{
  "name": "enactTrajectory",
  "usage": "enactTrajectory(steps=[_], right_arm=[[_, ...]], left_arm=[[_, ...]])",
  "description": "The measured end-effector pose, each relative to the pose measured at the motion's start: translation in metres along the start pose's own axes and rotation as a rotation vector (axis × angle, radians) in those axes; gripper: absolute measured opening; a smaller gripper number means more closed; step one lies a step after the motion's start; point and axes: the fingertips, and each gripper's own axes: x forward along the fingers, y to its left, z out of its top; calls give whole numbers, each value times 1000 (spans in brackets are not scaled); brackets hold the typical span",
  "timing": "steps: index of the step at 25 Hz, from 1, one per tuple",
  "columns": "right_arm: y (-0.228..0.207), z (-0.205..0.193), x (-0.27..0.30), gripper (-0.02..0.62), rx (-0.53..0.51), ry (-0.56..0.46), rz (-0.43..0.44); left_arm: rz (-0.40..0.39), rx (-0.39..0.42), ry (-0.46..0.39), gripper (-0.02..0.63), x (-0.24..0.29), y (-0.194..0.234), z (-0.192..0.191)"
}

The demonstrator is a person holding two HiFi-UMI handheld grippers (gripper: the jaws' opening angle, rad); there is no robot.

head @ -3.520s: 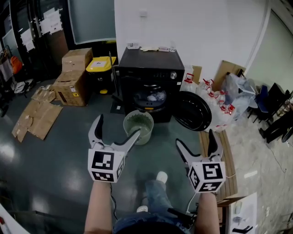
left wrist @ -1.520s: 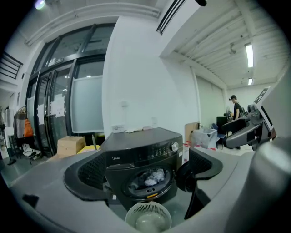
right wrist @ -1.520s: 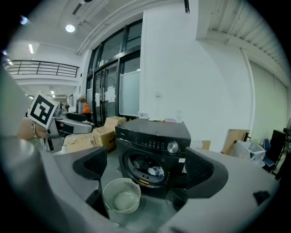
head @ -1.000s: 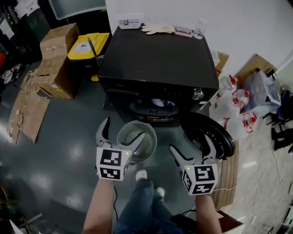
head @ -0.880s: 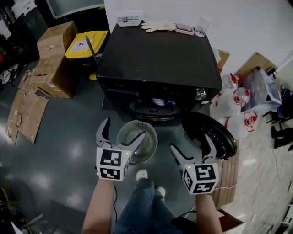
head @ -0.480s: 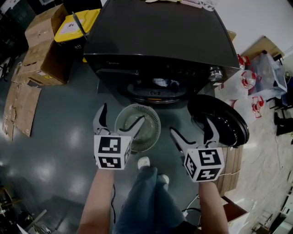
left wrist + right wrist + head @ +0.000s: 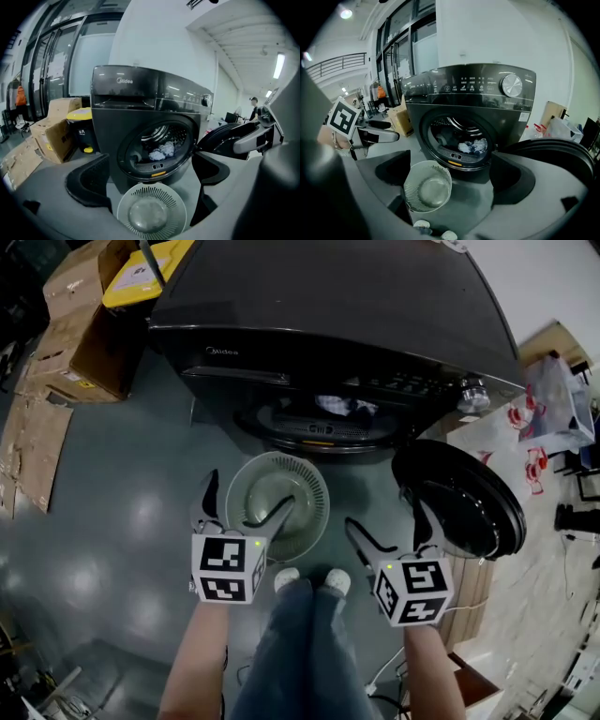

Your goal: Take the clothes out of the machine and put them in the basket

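A black front-loading machine [image 7: 328, 306] stands ahead with its round door [image 7: 459, 498] swung open to the right. Light crumpled clothes [image 7: 339, 407] lie inside the drum [image 7: 159, 143], also seen as clothes [image 7: 473, 146] in the right gripper view. A round pale slotted basket [image 7: 277, 503] sits on the floor just in front of the opening, and holds nothing. My left gripper [image 7: 246, 505] hangs open over the basket's near left rim. My right gripper [image 7: 386, 529] is open too, between the basket and the door. Both hold nothing.
Cardboard boxes [image 7: 80, 334] and a yellow-lidded bin [image 7: 141, 268] stand left of the machine. Flattened cardboard [image 7: 33, 442] lies on the grey floor at left. Bagged items [image 7: 553, 399] pile at right. The person's shoes [image 7: 309, 579] are just behind the basket.
I have walked up close to the machine; it and the basket now fill more of the view. Both grippers stayed open and came nearer the basket.
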Motion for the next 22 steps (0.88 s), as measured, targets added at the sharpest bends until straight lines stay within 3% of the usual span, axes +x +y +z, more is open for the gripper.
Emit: enactTrajectory(steps=[6, 15, 22], right_arm=[[1, -31, 35, 532, -28, 27, 14], [1, -88, 94, 532, -28, 54, 58], [-13, -120, 140, 532, 22, 66, 74]], left_arm=[[72, -14, -4, 568, 22, 9, -33], [43, -31, 37, 568, 73, -7, -87], [54, -54, 115, 568, 113, -4, -128]])
